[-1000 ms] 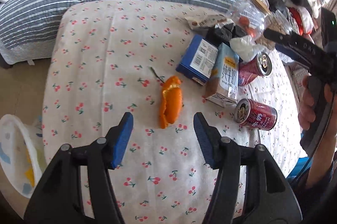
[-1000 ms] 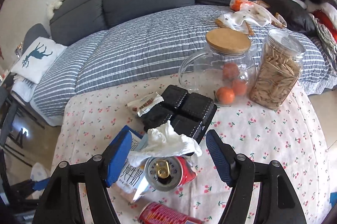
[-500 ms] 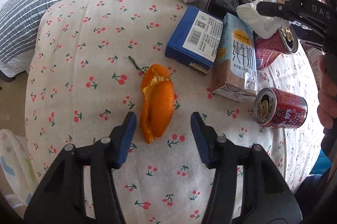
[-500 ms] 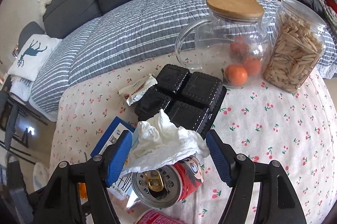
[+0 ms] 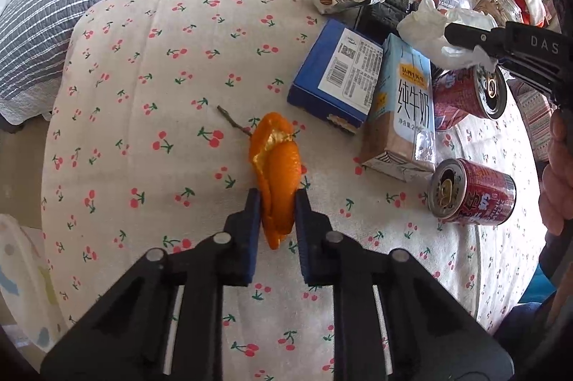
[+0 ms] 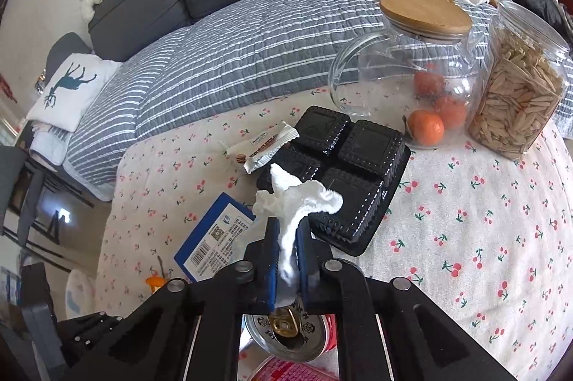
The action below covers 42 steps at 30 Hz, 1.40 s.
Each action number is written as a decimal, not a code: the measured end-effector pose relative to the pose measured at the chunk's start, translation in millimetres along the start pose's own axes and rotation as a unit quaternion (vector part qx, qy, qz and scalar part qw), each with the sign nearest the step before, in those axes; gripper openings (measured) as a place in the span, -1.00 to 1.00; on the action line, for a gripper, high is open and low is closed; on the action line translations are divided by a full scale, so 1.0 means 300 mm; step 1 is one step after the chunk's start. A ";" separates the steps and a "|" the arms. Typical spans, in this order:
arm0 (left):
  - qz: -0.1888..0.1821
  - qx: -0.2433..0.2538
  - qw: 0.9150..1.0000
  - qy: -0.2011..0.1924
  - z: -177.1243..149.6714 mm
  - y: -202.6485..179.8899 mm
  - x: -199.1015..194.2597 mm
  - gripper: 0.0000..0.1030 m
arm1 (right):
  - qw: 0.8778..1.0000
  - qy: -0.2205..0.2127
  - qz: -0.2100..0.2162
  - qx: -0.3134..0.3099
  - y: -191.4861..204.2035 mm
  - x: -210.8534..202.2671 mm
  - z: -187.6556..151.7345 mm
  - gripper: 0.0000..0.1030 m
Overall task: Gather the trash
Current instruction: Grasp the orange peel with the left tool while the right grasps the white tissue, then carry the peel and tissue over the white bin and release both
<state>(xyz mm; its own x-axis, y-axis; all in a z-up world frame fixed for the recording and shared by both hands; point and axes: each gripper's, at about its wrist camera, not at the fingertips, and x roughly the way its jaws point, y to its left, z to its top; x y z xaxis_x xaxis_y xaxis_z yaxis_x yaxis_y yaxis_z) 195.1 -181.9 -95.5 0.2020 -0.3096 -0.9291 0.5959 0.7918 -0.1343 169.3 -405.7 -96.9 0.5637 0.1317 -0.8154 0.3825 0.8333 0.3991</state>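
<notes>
Your left claw [image 5: 277,202] has just been closing, and its pads now pinch the near end of the orange peel [image 5: 277,166], which lies on the table [image 5: 143,130] in the open part of the cherry-print cloth. Your right claw [image 6: 286,237] has likewise just been closing, and it now clamps the tissue [image 6: 297,202] by a twisted neck, with the loose wad fanning out beyond the pads, above an open can [image 6: 286,331].

Peel: treat it as light, thin and limp. It should fold and not resist, so a pinch across its width, as set now, is the sensible hold. The waxy outer skin may slide on the pads; grip where the peel is doubled over.

Tissue: nearly weightless, soft and easily torn. Hold the bunched middle, not a free corner, so it lifts as one piece.

Remaining trash, judged from its look:
- Two red cans [image 5: 472,198] lying on their sides near the milk carton [image 5: 404,116]: light, rigid but dentable, smooth, and likely to roll. Grip across the body, or at the rim.
- Carton and blue box [image 5: 336,76]: light and stiff at the edges. Grip across the narrow faces.
- Wrapper [image 6: 265,148], beside the black tray [image 6: 340,173]: flimsy and slick. Pinch a crimped end.

Leave the glass jars untouched; they appear to be in use.
</notes>
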 end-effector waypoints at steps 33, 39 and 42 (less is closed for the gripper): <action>-0.016 -0.051 0.995 -0.078 -0.029 0.154 -0.253 -0.68 | 0.993 -0.058 0.039 -0.099 0.231 -0.160 -0.108 -0.90; 0.000 -0.063 0.993 -0.095 -0.076 0.243 -0.315 -0.68 | 0.990 -0.041 0.025 -0.131 0.301 -0.109 -0.162 -0.90; 0.018 -0.070 0.992 -0.099 -0.112 0.303 -0.342 -0.68 | 0.988 -0.037 0.030 -0.148 0.350 -0.095 -0.191 -0.90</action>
<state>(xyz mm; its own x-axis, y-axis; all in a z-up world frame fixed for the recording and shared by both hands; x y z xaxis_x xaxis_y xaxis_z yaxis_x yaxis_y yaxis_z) 202.5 -60.5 -23.9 0.3778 -0.3669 -0.8501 0.4750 0.8649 -0.1623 151.4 -291.4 -55.9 0.6348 0.1549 -0.7570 0.1230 0.9470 0.2969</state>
